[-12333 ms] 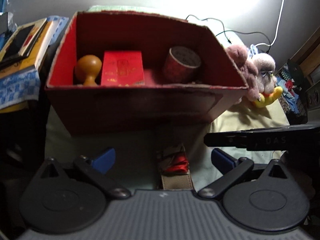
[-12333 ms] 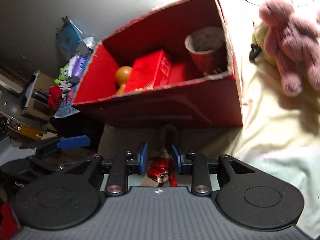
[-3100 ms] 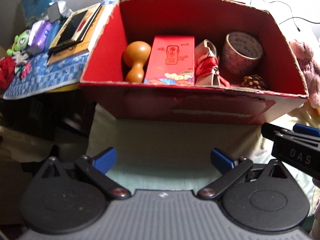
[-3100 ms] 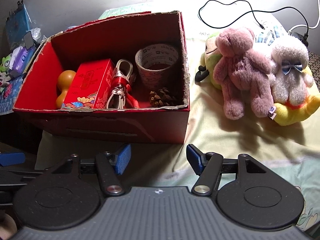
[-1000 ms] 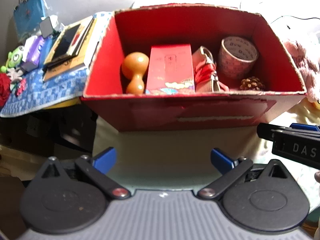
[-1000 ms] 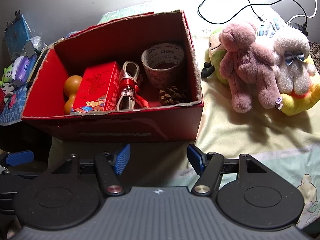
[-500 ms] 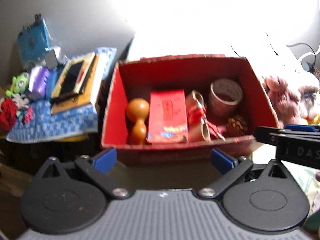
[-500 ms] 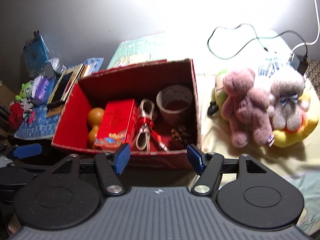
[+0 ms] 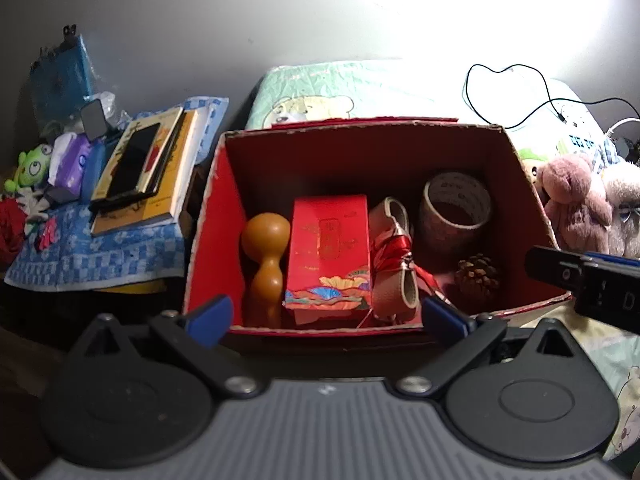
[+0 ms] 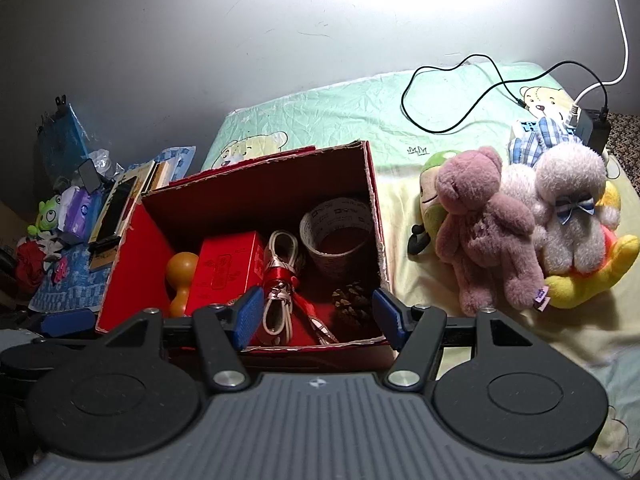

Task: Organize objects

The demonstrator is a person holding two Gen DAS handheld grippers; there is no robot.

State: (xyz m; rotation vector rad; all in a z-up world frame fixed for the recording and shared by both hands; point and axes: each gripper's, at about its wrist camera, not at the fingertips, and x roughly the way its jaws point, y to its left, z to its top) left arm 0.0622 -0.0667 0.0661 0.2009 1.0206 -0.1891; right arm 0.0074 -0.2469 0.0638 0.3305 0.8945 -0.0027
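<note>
A red cardboard box (image 9: 208, 216) (image 10: 132, 240) stands on the bed. Inside it lie an orange gourd (image 9: 266, 252) (image 10: 180, 276), a red packet box (image 9: 330, 248) (image 10: 226, 272), a beige strap tied with red ribbon (image 9: 394, 256) (image 10: 280, 280), a roll of printed tape (image 9: 456, 204) (image 10: 336, 228) and a pine cone (image 9: 478, 274) (image 10: 350, 300). My left gripper (image 9: 326, 316) is open and empty, in front of and above the box. My right gripper (image 10: 318, 316) is open and empty too, held back above the box's near wall.
Plush toys (image 10: 520, 220) (image 9: 576, 204) sit on the bed right of the box. Cables (image 10: 460, 92) and a charger (image 10: 592, 128) lie behind them. Left of the box is a blue cloth (image 9: 92, 252) with books, a phone (image 9: 132, 168) and small items.
Both grippers have pulled back and risen, so the box looks smaller and more of the wall and bed shows. Both stay open and empty. The box contents have not moved.
</note>
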